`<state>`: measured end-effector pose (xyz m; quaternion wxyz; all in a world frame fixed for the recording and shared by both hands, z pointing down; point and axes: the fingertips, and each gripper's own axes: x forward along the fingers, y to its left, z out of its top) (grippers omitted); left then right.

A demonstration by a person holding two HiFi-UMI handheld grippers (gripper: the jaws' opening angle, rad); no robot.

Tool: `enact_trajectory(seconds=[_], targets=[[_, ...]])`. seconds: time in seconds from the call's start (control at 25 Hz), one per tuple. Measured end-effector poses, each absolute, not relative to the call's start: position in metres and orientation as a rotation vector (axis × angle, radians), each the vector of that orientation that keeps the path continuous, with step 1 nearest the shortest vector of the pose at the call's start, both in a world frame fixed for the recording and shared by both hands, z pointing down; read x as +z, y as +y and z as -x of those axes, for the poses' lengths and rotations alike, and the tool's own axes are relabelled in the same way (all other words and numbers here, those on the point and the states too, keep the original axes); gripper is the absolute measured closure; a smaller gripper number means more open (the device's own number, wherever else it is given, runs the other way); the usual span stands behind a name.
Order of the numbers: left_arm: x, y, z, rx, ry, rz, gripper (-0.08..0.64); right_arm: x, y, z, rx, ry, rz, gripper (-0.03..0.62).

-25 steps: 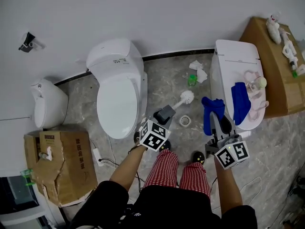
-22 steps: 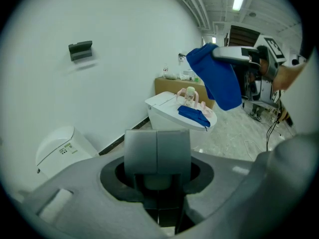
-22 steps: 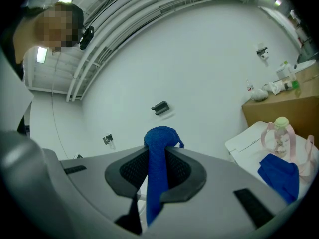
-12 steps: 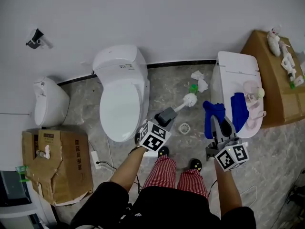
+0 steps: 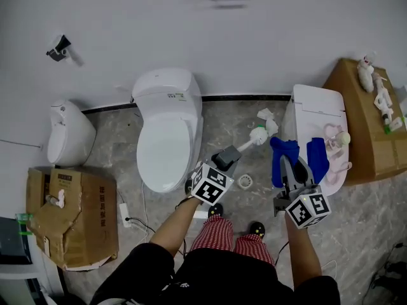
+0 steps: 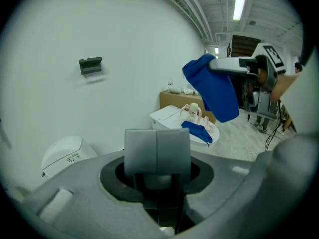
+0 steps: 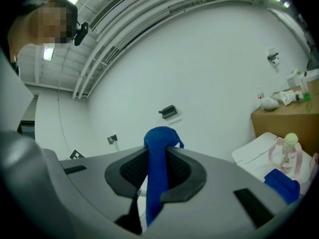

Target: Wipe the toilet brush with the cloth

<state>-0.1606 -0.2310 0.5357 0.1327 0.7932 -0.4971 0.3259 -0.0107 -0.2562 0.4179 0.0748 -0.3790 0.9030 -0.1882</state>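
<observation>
Toilet brush (image 5: 252, 138): handle clamped in the left gripper (image 5: 226, 157), clear of the floor, long axis running up and to the right in the head view, white head outermost. Blue cloth (image 5: 282, 152): pinched between the right gripper's (image 5: 291, 168) jaws, hanging just right of the brush head, not touching. The gap probably closes sideways.
</observation>
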Motion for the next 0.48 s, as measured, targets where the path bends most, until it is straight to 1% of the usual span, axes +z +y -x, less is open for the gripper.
enact_trajectory(seconds=[0.48], targets=[[0.507,-0.233,0.157,0.887,-1.481,-2.319,0.400,0.393,-0.261,0.014,-0.490,2.743,1.090,0.528]])
